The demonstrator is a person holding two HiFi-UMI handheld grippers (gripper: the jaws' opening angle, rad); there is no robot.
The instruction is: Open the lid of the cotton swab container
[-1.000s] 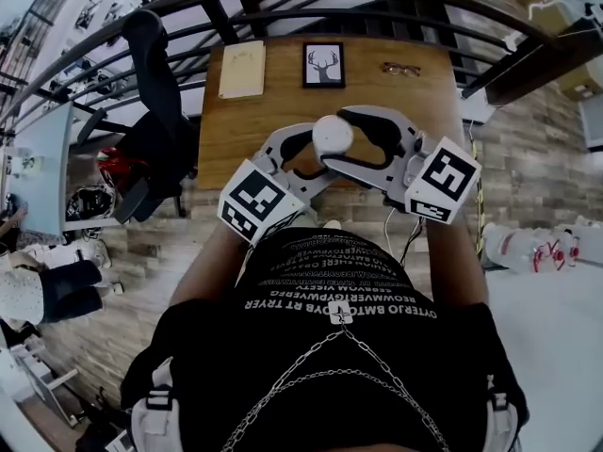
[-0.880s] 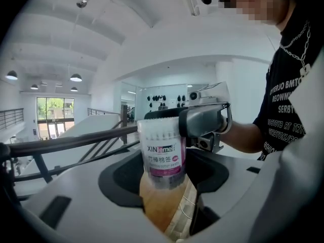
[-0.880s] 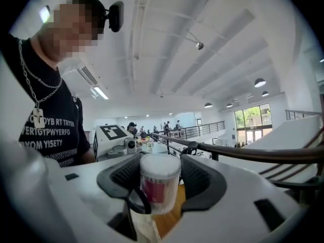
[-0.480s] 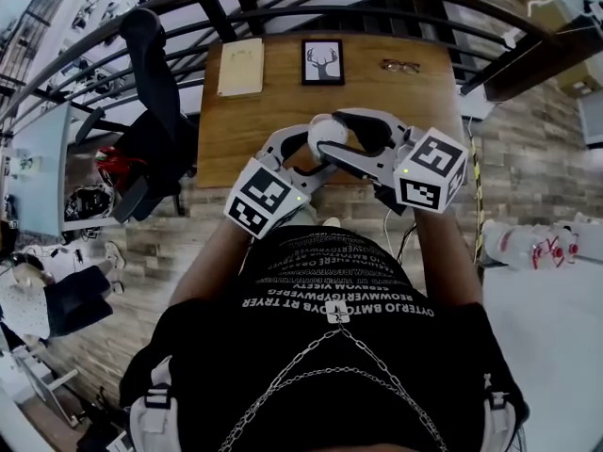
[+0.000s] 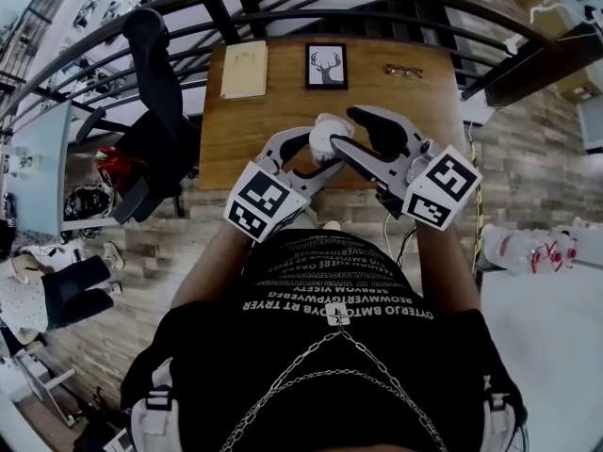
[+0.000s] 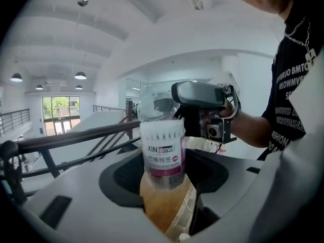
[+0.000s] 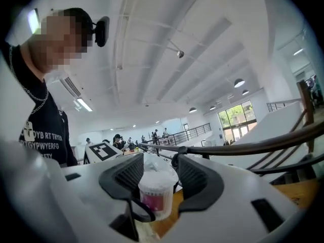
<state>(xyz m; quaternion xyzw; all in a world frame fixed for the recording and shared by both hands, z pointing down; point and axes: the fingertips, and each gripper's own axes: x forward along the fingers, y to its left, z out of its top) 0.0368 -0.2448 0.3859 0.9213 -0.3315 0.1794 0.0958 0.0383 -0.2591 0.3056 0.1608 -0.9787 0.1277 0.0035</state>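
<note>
2 grippers: left (image 5: 306, 155), right (image 5: 341, 130); 1 swab container (image 5: 327, 134); 1 framed pic (image 5: 326, 65); 1 notepad (image 5: 244, 69); 1 glasses (image 5: 403, 71)

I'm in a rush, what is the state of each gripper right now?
Left gripper: closed on the cotton swab container.
Right gripper: open; its claw has just been closing around the clear lid.
</note>
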